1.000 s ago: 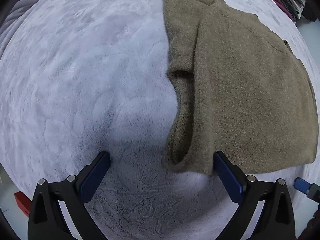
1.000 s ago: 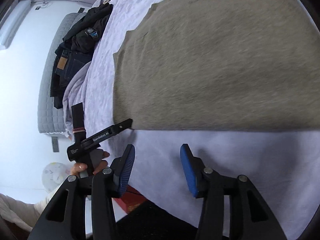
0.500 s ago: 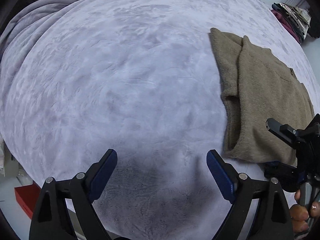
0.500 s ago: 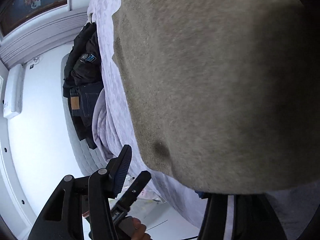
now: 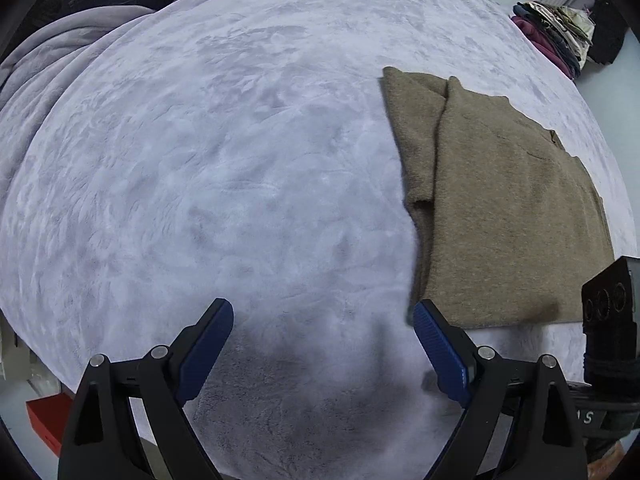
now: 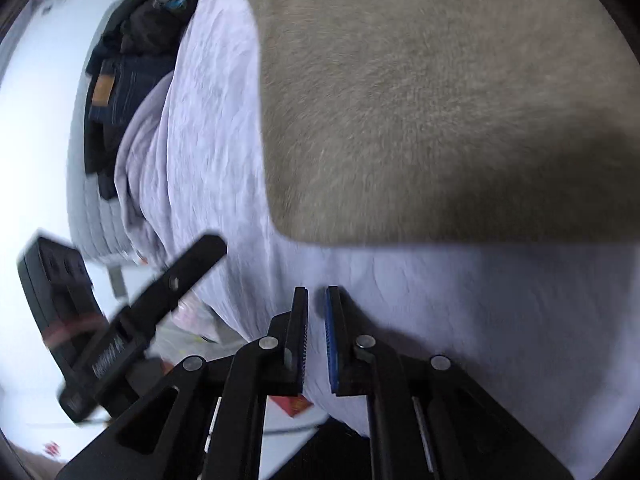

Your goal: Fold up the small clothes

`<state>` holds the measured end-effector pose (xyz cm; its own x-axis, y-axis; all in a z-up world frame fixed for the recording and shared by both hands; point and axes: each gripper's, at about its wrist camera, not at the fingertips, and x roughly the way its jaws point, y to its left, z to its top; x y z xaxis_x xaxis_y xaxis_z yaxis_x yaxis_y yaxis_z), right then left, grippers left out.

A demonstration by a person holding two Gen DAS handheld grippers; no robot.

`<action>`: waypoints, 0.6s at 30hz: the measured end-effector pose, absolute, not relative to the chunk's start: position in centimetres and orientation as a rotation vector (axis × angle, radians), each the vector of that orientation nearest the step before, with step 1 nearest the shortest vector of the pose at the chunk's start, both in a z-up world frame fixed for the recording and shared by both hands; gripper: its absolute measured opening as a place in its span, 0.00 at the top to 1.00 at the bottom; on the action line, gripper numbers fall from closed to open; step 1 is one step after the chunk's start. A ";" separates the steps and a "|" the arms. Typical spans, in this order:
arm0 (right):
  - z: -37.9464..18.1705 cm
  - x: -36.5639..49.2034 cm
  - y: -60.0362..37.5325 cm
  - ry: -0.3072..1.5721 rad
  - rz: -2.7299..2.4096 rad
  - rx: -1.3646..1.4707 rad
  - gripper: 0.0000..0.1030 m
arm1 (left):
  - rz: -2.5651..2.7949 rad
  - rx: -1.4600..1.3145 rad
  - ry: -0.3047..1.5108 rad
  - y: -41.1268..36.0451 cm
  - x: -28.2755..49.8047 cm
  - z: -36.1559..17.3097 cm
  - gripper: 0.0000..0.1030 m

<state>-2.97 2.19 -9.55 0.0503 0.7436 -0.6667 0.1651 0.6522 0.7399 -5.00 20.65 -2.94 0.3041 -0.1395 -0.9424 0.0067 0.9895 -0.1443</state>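
Two grippers point down over the bed (image 5: 224,168): left gripper (image 5: 322,354) spread wide, right gripper (image 6: 316,340) just closed, empty. Folded sweater (image 5: 508,216) lies lengthwise from near edge to far.

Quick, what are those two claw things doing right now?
Left gripper: open, holding nothing.
Right gripper: just closed, nothing between its jaws.

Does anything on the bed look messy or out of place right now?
Only slightly. The brown sweater lies folded flat on the blanket, but along its left side an under-layer sticks out past the top layer, so that edge isn't flush. Nothing looks spilled or damaged.
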 end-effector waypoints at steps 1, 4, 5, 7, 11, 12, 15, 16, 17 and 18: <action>-8.5 -3.2 1.5 1.470 0.511 0.753 0.91 | -0.117 -0.117 1.255 20.0 -4.8 -2.8 0.10; -4.9 -3.2 -1.6 1.385 0.450 0.646 0.90 | -0.168 -0.099 1.247 17.6 -3.8 -2.8 0.10; -3.5 -3.0 -3.0 1.344 0.420 0.603 0.88 | -0.177 -0.089 1.245 16.8 -3.4 -3.0 0.10; -1.7 -2.4 -5.1 1.282 0.363 0.538 0.70 | -0.161 -0.058 1.270 15.7 -2.7 -4.1 0.10; -1.0 -1.5 -10.0 1.247 0.206 0.440 0.67 | -0.118 -0.024 1.347 15.6 -2.2 -7.0 0.10; -1.5 -1.6 -11.0 1.268 0.174 0.433 0.67 | -0.121 -0.038 1.348 15.8 -2.3 -7.0 0.10; -4.9 -3.1 -13.8 1.363 0.082 0.474 0.67 | -0.126 -0.016 1.356 15.7 -2.4 -6.8 0.10; -5.3 -3.9 -14.4 1.354 0.091 0.529 0.67 | -0.125 -0.005 1.358 15.6 -2.4 -6.7 0.10; -5.5 -4.6 -14.9 1.339 0.094 0.571 0.67 | -0.125 0.001 1.360 15.5 -2.4 -6.7 0.10; -5.5 -5.2 -15.1 1.333 0.095 0.589 0.67 | -0.122 0.005 1.363 15.4 -2.4 -6.6 0.10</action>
